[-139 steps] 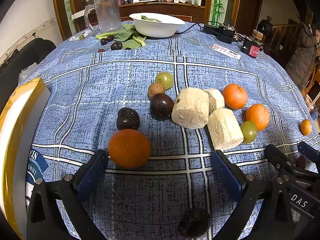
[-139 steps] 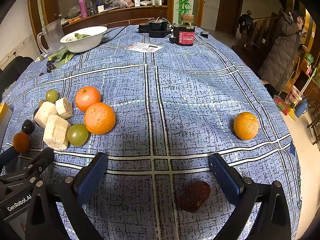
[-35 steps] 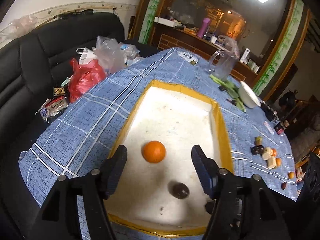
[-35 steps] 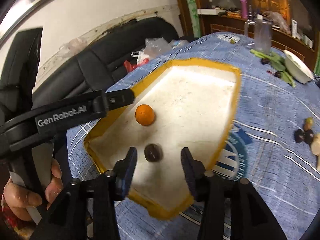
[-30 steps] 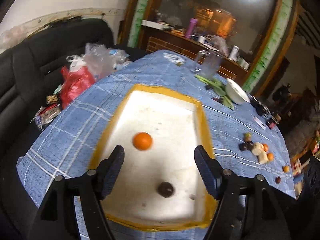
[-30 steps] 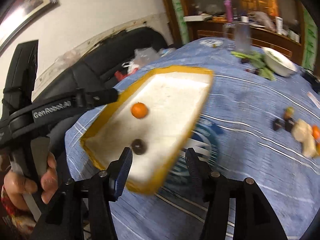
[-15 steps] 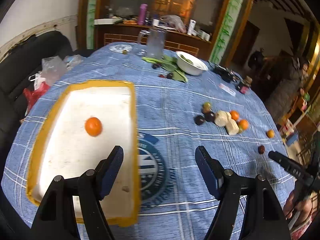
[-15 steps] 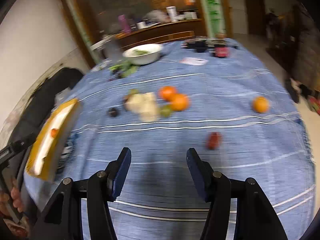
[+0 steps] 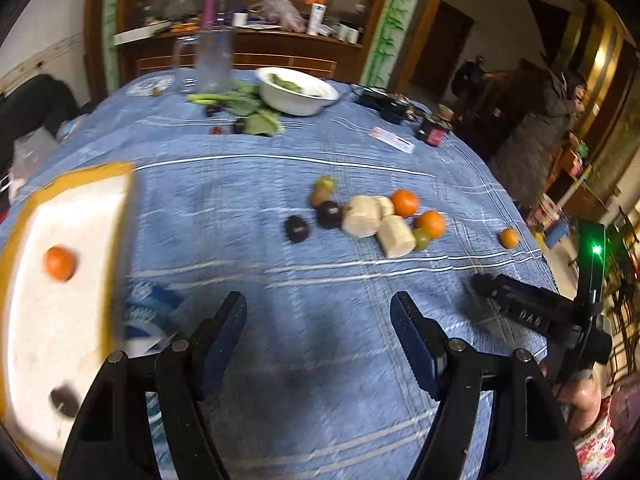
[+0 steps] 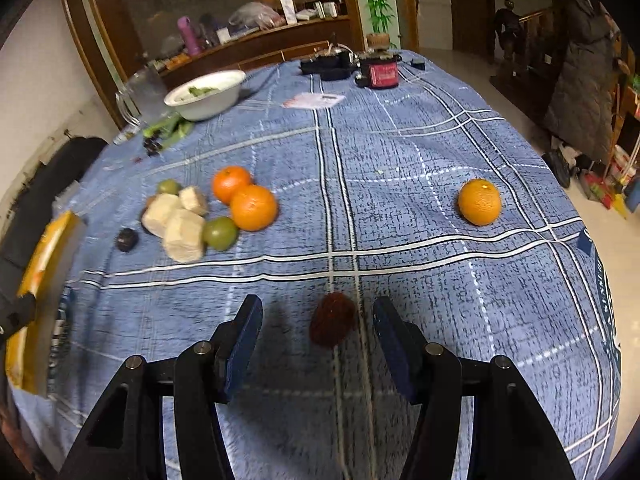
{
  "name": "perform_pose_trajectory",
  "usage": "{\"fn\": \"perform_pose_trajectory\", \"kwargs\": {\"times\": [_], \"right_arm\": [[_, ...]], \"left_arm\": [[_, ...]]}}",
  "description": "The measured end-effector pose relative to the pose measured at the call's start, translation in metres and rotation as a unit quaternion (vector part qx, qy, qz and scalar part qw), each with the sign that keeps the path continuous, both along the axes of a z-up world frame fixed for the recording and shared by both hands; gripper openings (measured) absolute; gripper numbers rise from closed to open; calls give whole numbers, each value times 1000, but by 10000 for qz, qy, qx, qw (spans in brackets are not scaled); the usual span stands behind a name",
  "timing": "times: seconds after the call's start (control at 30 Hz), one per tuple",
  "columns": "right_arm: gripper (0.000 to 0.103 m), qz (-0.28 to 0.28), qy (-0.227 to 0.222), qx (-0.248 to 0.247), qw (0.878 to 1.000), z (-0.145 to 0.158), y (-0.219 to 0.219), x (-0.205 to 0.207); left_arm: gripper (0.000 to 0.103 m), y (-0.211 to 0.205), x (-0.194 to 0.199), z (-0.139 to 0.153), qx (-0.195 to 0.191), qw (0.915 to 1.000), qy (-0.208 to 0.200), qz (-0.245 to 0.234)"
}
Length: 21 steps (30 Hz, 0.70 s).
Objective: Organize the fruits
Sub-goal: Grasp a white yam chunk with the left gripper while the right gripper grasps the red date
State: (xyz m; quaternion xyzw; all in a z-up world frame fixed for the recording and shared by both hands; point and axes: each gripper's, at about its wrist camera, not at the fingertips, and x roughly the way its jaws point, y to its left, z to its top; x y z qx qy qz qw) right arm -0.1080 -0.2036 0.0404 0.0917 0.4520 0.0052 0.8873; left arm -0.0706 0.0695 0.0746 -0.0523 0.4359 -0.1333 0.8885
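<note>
Fruits: a dark red one [image 10: 333,323] lies on the cloth between the spread fingers of the right claw [image 10: 318,340], touching neither. Bare cloth [image 10: 400,152] stretches ahead; a lone orange [image 10: 479,201] sits far ahead to its right, a fruit cluster [image 10: 208,212] ahead to its left. The left claw [image 9: 318,338] gapes wide, holding nothing, over bare cloth. Left of it the tray [image 9: 120,208], blurred and cut off at the frame edge, holds an orange [image 9: 60,263] and a dark fruit [image 9: 64,402] partly hidden behind the claw's arm.
</note>
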Motion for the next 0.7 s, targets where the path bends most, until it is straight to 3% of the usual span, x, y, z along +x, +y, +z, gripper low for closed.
{"fn": "perform_pose_trajectory", "kwargs": {"times": [0.1,0.17,0.27,0.43,0.63,0.7], "right_arm": [[56,24,10,-22,10000,-5,-1,2],[41,56,-33,-81,9999,-6,-1,3],[39,93,-203,46,9997,-8,-3,1],[36,149,-303,368,9988,-9,-8,0],[36,200,-322,574,9976,-8,-11,-2],[36,228,-319,597,9974,-8,-11,-2]], "left_arm": [[73,-20,26,-8,-123,9997,99,-204],[73,-30,41,-14,-147,9995,168,-237],[73,-50,57,-21,-155,9989,194,-406],[71,-88,71,-34,152,9970,195,-731],[71,-117,89,-54,619,9955,272,-663],[65,-122,90,-57,618,9953,259,-695]]}}
